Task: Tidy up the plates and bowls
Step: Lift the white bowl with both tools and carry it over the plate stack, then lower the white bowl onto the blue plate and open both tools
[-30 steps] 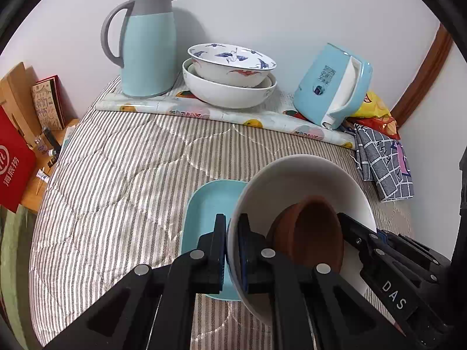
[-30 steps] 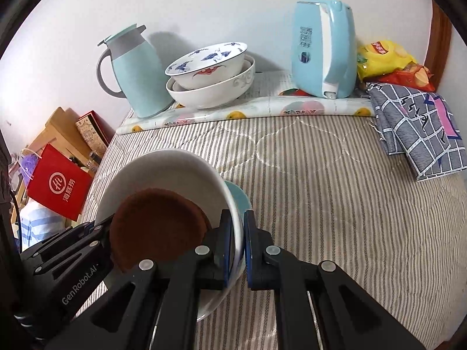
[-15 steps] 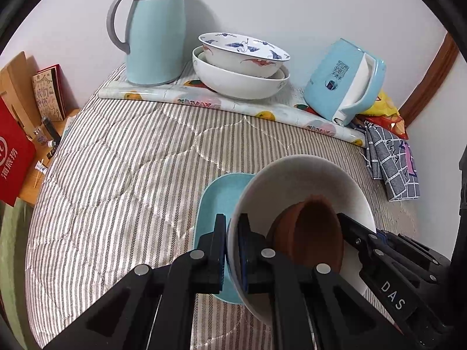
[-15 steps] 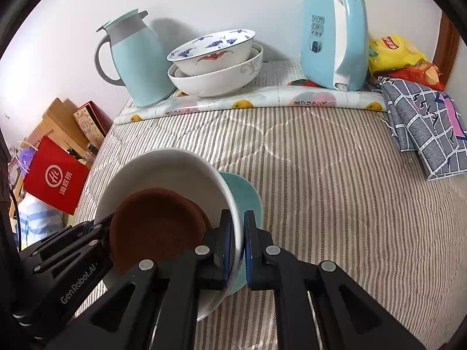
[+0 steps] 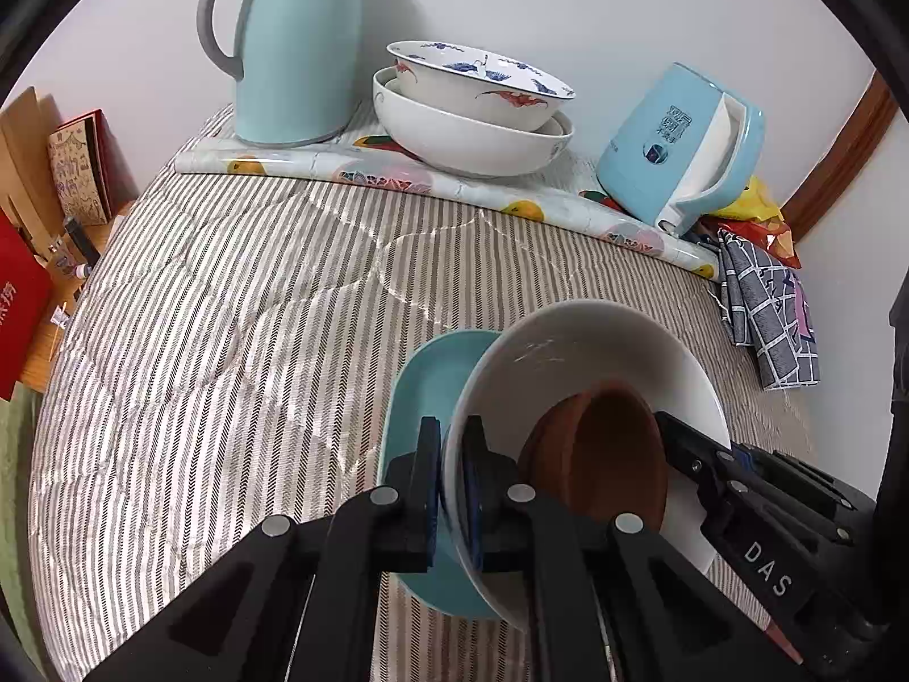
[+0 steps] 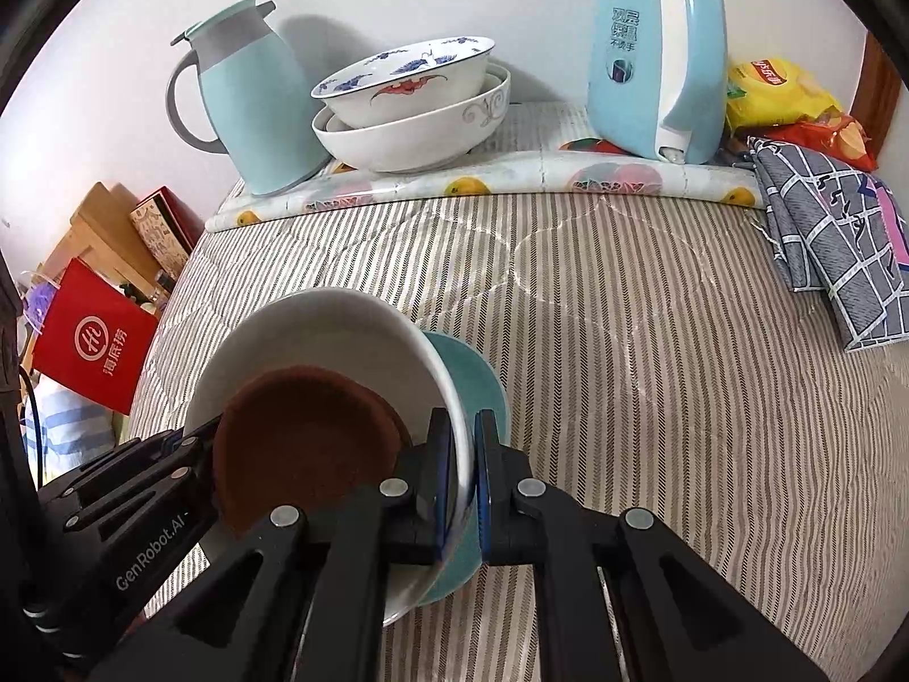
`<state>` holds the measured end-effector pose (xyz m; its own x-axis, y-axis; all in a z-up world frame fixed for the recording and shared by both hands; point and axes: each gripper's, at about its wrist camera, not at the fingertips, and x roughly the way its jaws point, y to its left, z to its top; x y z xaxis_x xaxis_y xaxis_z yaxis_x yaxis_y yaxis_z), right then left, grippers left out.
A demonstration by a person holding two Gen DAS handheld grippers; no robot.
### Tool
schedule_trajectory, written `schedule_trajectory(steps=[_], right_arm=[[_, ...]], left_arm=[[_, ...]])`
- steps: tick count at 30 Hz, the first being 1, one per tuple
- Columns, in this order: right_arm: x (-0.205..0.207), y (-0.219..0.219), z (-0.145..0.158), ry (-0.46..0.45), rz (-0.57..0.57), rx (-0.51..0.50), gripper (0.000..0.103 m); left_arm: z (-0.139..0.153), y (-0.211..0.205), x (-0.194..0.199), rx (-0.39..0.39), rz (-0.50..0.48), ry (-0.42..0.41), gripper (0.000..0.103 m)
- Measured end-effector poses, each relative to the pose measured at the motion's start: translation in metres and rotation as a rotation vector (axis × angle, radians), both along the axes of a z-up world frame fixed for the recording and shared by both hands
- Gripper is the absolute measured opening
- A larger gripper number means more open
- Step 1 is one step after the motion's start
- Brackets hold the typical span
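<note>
Both grippers hold one white bowl (image 5: 574,352) by opposite rims, above the striped bed cover. A small brown bowl (image 5: 602,454) lies inside it. My left gripper (image 5: 451,454) is shut on its left rim. My right gripper (image 6: 461,454) is shut on its right rim (image 6: 449,392). The brown bowl (image 6: 301,443) also shows in the right wrist view. A teal plate (image 5: 426,381) lies beneath the white bowl; it also shows in the right wrist view (image 6: 477,381). Two stacked bowls (image 5: 471,108), a patterned one in a white one, stand at the back.
A teal thermos jug (image 5: 295,45) stands left of the stacked bowls and a blue kettle (image 5: 676,148) right of them, all on a fruit-print mat (image 5: 454,193). A checked cloth (image 6: 835,238) and snack bags (image 6: 778,91) lie at the right. A red bag (image 6: 91,341) stands off the left edge.
Both grippers have carried the white bowl with the brown bowl forward toward the stacked bowls, which now look nearer and larger. The grip on the rims is unchanged.
</note>
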<state>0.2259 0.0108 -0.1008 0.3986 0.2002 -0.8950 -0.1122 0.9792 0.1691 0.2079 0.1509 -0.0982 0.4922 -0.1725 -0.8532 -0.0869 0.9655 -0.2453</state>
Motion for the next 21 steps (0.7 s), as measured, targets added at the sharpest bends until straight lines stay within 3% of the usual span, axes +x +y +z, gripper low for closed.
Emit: schedule_trajectory(steps=[21], right_arm=[[0.011,0.004,-0.025,0.046,0.016,0.013,0.008]], left_arm=[[-0.021,0.008,0.009,-0.012,0.006,0.031,0.008]])
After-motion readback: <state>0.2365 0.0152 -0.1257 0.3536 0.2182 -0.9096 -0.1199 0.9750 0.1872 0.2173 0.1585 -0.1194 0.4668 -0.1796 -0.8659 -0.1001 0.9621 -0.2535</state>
